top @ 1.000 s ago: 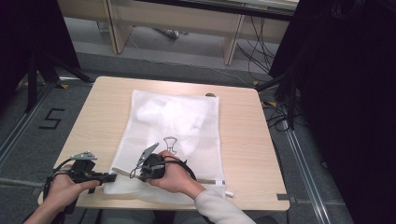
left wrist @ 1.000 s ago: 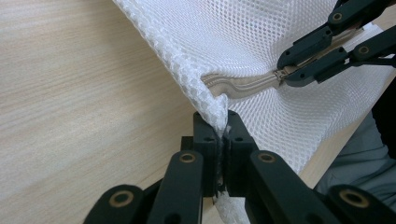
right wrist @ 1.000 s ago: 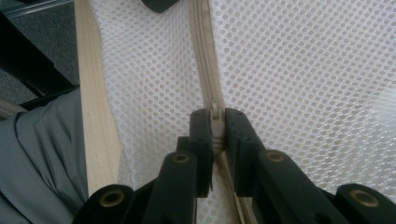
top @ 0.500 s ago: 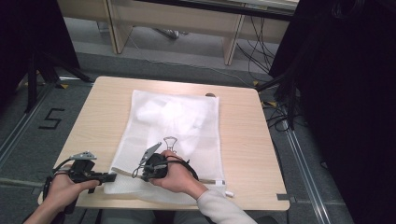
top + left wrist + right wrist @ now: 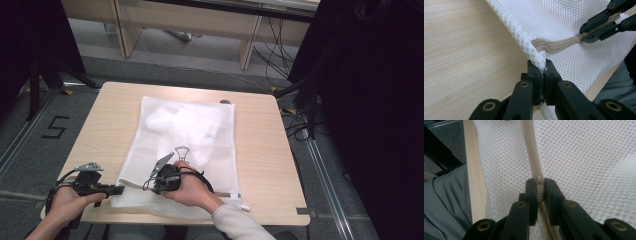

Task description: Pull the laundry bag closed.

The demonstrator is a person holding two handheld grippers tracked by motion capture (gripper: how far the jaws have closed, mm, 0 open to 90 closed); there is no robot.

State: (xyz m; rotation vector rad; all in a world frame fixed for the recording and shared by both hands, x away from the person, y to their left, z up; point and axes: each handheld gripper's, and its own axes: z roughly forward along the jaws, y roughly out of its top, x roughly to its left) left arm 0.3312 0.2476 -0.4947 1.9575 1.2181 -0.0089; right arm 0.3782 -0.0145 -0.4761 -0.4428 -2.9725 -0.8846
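A light wooden table [image 5: 260, 150] stands on grey floor [image 5: 150, 60]. Black curtains [image 5: 370, 100] hang at both sides. Cables [image 5: 272, 55] lie near a wooden bench [image 5: 200, 22] behind.

One white mesh bag [image 5: 185, 150] lay on the single counter [image 5: 260, 150], with two hand-held grippers, left [image 5: 119, 189] and right [image 5: 146, 186], at the bag's near edge.

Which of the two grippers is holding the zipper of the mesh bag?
The right gripper: its jaws are closed on the beige zipper. The left gripper instead pinches the corner edge of the white mesh bag.
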